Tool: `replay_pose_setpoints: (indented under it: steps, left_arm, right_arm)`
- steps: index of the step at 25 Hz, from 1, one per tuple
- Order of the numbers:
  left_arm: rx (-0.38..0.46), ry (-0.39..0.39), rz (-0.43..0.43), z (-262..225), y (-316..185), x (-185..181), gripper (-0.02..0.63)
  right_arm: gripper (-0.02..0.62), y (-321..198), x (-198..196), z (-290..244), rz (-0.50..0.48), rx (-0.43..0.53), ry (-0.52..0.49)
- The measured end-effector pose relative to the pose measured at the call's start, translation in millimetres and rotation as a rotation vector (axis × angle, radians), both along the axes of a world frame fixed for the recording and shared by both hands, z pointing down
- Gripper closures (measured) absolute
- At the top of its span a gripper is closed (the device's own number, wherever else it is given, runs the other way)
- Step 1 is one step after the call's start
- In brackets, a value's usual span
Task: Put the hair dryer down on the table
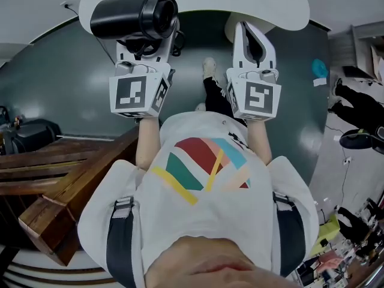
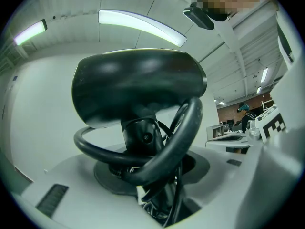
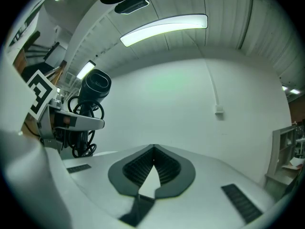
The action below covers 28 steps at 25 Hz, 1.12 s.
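Observation:
The black hair dryer [image 1: 135, 14] is up in the air at the near edge of the round white table [image 1: 288, 5]. Its barrel lies sideways, nozzle to the right. My left gripper [image 1: 146, 48] is shut on its handle, and the looped black cord [image 2: 183, 132] is bunched between the jaws too. In the left gripper view the dryer's body [image 2: 138, 92] fills the middle, above the left gripper [image 2: 148, 163]. My right gripper [image 1: 254, 38] stands beside it on the right, shut and holding nothing [image 3: 153, 149]. The right gripper view shows the hair dryer [image 3: 95, 86] at its left.
Dark wooden planks [image 1: 54, 179] lie at the lower left, with a black device [image 1: 30, 134] behind them. The floor [image 1: 72, 83] is dark green. Another person [image 1: 360, 110] and a teal object [image 1: 319, 69] are at the right. A wall outlet [image 3: 218, 110] sits on the white wall.

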<state>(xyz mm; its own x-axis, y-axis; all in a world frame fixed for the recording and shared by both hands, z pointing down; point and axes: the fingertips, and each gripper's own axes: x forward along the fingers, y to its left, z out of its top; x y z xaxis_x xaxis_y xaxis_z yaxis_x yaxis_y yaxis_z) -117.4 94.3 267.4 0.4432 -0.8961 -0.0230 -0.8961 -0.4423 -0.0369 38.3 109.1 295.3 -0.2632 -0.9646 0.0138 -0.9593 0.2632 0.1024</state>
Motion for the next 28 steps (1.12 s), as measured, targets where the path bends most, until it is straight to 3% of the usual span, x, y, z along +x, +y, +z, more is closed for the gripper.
replay_pose_setpoints:
  steps: [5,19,28]
  left_arm:
    - [0.027,0.004,-0.021,-9.9,-40.2,-0.3,0.399]
    - [0.039,0.032,-0.082,-7.2,-205.0,28.5,0.399]
    - [0.053,0.039,-0.102,-13.4,-256.1,20.2,0.399]
  right_arm:
    - [0.586,-51.2,-4.3,-2.9,-0.036,0.011,-0.051]
    - [0.586,-232.7,16.2,-0.1,-0.122,-0.008,-0.042]
    - [0.586,-283.8,11.3,0.0,-0.134,-0.015,-0.035]
